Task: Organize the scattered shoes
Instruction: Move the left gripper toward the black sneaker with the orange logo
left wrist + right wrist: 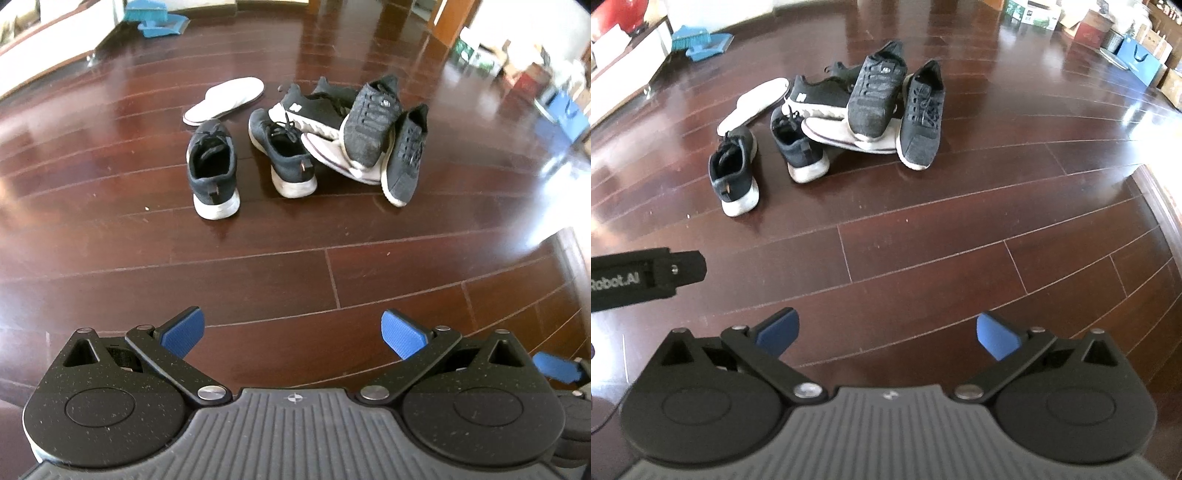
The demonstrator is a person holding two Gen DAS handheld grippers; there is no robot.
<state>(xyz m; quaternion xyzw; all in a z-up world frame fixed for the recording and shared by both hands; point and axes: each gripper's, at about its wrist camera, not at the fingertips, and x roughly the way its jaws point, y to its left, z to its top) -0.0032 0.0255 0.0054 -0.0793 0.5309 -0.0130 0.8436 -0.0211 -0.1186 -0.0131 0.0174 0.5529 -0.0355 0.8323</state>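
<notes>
Both my claws hang released over the floor, well short of the shoe pile.

Largest first: the dark wooden floor [258, 266] carries a heap of shoes ahead. Two grey knit sneakers [373, 118] lean on a white slipper [332, 155], with a black sneaker [314, 110] behind. Two navy sneakers [212, 170] stand apart on the left, heels toward me; another white slipper [225, 99] lies beyond them. My left claw [293, 334] and right claw [888, 336] are both spread wide, holding nothing.
</notes>
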